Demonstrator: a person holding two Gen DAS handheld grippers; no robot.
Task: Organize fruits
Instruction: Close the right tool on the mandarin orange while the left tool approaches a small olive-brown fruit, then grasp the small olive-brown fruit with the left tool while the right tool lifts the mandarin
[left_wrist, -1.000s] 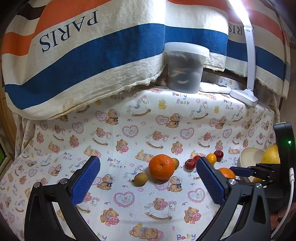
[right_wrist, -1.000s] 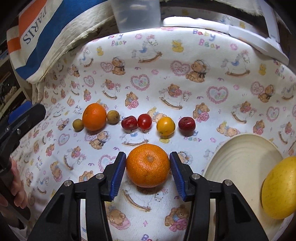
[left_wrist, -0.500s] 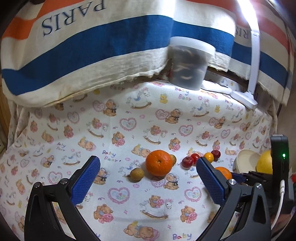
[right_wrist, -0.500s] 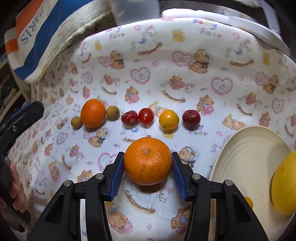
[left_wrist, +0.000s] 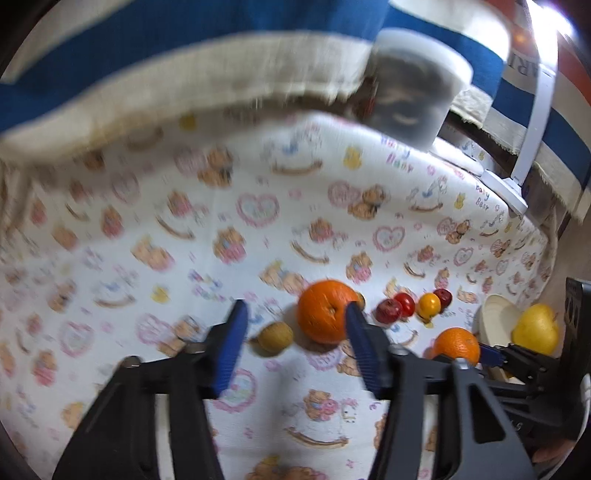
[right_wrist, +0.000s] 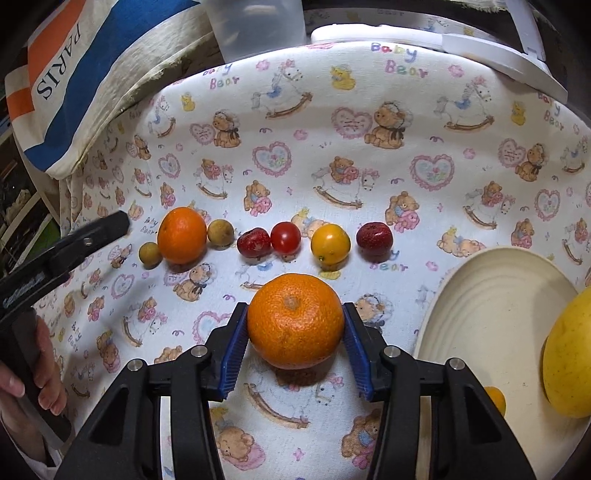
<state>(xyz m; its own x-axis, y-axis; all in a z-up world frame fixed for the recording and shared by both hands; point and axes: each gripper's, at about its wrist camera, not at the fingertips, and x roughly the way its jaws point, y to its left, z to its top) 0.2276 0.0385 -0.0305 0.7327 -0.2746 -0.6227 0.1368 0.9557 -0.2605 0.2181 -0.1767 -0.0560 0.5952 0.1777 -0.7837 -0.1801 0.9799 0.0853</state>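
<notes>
Fruit on printed cloth (right_wrist: 369, 110): two dimpled oranges (right_wrist: 295, 320), one clamped in right gripper (right_wrist: 294, 345); seven small round fruits (right_wrist: 330, 243); left gripper (left_wrist: 293, 345) jaws just narrowed, nothing gripped.

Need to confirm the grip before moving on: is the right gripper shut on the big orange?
Shut on it. In the right wrist view both blue pads of the right gripper press the sides of the big orange.

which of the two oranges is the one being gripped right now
The nearer orange, clamped between the right gripper pads in front of the fruit row. The other orange sits free in the row, between two small brownish fruits.
</notes>
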